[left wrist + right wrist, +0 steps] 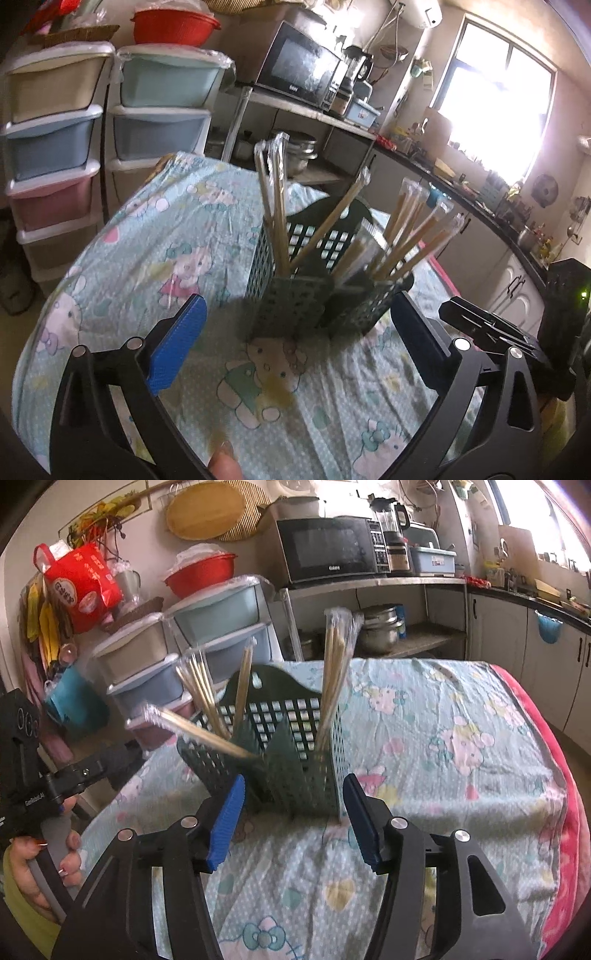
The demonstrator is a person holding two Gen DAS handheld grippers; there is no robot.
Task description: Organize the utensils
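Note:
A dark green perforated utensil holder (295, 295) stands on the cloth-covered table (147, 240). Several plastic-wrapped wooden chopsticks (275, 206) stick up out of its compartments. My left gripper (295, 328) is open and empty, its blue pads either side of the holder's near base, not touching it. In the right wrist view the same holder (288, 760) holds chopsticks (332, 679) leaning left and upright. My right gripper (293, 808) is open and empty, just in front of the holder. The left gripper's body (26, 760) shows at the left edge.
Stacked plastic drawer units (55, 147) stand beyond the table's left side. A shelf with a microwave (299, 70) and pots is behind. A kitchen counter (480, 199) runs along the right. The table's red edge (569, 812) is at the right.

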